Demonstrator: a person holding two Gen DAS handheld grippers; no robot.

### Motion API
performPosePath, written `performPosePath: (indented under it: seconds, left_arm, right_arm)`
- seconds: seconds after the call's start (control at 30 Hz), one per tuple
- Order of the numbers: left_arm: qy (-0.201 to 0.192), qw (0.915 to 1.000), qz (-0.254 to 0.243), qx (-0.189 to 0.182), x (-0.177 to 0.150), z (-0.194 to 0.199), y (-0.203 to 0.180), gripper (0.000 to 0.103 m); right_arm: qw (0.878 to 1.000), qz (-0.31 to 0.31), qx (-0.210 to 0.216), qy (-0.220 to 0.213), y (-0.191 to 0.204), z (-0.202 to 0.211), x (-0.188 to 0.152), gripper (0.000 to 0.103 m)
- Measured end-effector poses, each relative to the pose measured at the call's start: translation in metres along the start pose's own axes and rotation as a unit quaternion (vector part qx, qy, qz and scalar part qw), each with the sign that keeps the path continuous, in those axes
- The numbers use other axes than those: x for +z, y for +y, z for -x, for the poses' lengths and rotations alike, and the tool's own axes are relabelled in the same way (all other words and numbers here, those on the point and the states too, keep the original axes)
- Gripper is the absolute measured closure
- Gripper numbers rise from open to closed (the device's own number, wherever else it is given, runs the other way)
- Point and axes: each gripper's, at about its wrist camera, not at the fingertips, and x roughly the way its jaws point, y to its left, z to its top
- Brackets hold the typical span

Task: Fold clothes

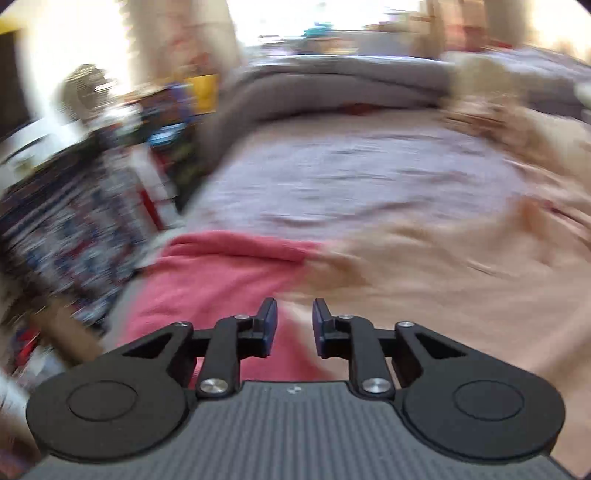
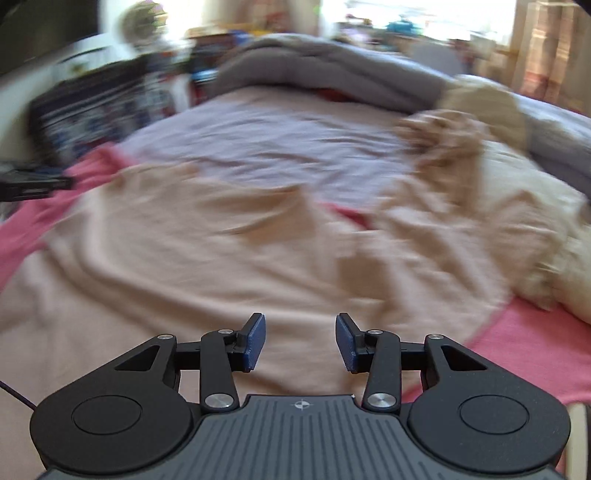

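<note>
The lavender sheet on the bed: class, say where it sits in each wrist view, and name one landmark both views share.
Left wrist view: lavender sheet centre, above the beige garment.
Right wrist view: lavender sheet upper centre, beyond the beige garment.
Shared landmark: the rolled grey blanket behind it.

Both wrist views are lit by strong daylight from windows point(image 1: 295, 14) at the far end of the room, which are blown out to white glare with no detail, while the bedding point(image 2: 258, 147) below is evenly and softly lit with only shallow shadows in its folds. Heavy motion blur smears the whole background, worst at the left clutter point(image 1: 74, 221) and along the right side of each frame. Only the near black gripper hardware is sharp; fisheye distortion bends the edges, and dark vignetting cuts the corners.
</note>
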Motion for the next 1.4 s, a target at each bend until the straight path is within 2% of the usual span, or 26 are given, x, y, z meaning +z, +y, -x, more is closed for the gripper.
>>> performPosePath:
  seconds: [0.03,0.07,0.13,0.17,0.23,0.27,0.3,0.37,0.4,0.47,0.5,0.57,0.63,0.7,0.8,0.87,1.0,1.17,1.33,1.4]
  left_arm:
    - [0.008,0.9992,-0.028,-0.028,-0.004,0.004,-0.009,0.069]
    - [0.027,0.9971,-0.068,-0.02,-0.012,0.002,-0.02,0.066]
    - [0.061,0.9873,-0.147,-0.001,-0.028,-0.003,-0.039,0.066]
    - [0.064,0.9833,-0.168,0.026,-0.036,-0.006,-0.04,0.066]
    - [0.055,0.9846,-0.158,0.051,-0.042,-0.004,-0.031,0.061]
    - [0.06,0.9844,-0.147,0.075,-0.041,-0.005,-0.025,0.055]
    - [0.068,0.9832,-0.136,0.101,-0.04,-0.006,-0.019,0.055]
    - [0.108,0.9721,-0.119,0.171,-0.041,-0.014,-0.004,0.055]
    - [0.12,0.9722,-0.087,0.181,-0.041,-0.013,0.01,0.055]
    - [0.117,0.9839,0.017,0.134,-0.037,0.002,0.039,0.058]
    - [0.117,0.9863,0.074,0.09,-0.037,0.011,0.053,0.057]
    - [0.119,0.9823,0.144,0.01,-0.04,0.025,0.069,0.056]
    - [0.131,0.976,0.167,-0.051,-0.044,0.037,0.072,0.055]
    - [0.15,0.9719,0.158,-0.089,-0.051,0.043,0.069,0.051]
    - [0.188,0.9597,0.156,-0.14,-0.066,0.045,0.061,0.046]
    - [0.185,0.9576,0.158,-0.154,-0.071,0.048,0.056,0.04]
    - [0.193,0.9567,0.152,-0.156,-0.07,0.051,0.049,0.036]
    - [0.198,0.9624,0.091,-0.163,-0.069,0.054,0.032,0.032]
    - [0.189,0.975,0.023,-0.114,-0.076,0.06,0.009,0.034]
    - [0.182,0.9767,0.031,-0.11,-0.077,0.063,0.007,0.044]
  right_arm:
    - [1.0,0.007,0.012,0.007,0.007,-0.004,-0.003,0.06]
    - [1.0,0.012,0.019,0.019,0.012,-0.011,-0.006,0.06]
    - [0.998,0.026,0.017,0.048,0.019,-0.026,-0.015,0.06]
    - [0.999,0.028,0.015,0.041,0.017,-0.026,-0.019,0.059]
    - [0.999,0.028,0.005,0.038,0.011,-0.021,-0.021,0.058]
    - [0.999,0.029,-0.005,0.043,0.008,-0.019,-0.021,0.058]
    - [0.998,0.03,-0.014,0.047,0.004,-0.016,-0.021,0.058]
    - [0.998,0.016,-0.025,0.06,-0.008,-0.007,-0.025,0.058]
    - [0.998,-0.002,-0.023,0.066,-0.015,-0.002,-0.027,0.058]
    - [0.995,-0.059,-0.01,0.077,-0.033,0.01,-0.032,0.058]
    - [0.992,-0.096,0.001,0.084,-0.042,0.018,-0.038,0.058]
    - [0.981,-0.172,0.019,0.094,-0.057,0.031,-0.049,0.058]
    - [0.965,-0.235,0.045,0.107,-0.067,0.041,-0.061,0.058]
    - [0.95,-0.281,0.074,0.117,-0.072,0.049,-0.072,0.058]
    - [0.942,-0.299,0.083,0.128,-0.068,0.055,-0.082,0.055]
    - [0.942,-0.296,0.081,0.135,-0.063,0.054,-0.087,0.055]
    - [0.946,-0.285,0.083,0.128,-0.054,0.051,-0.087,0.053]
    - [0.956,-0.255,0.084,0.118,-0.044,0.042,-0.081,0.053]
    - [0.961,-0.245,0.076,0.108,-0.042,0.038,-0.081,0.053]
    - [0.961,-0.244,0.074,0.104,-0.041,0.039,-0.082,0.053]
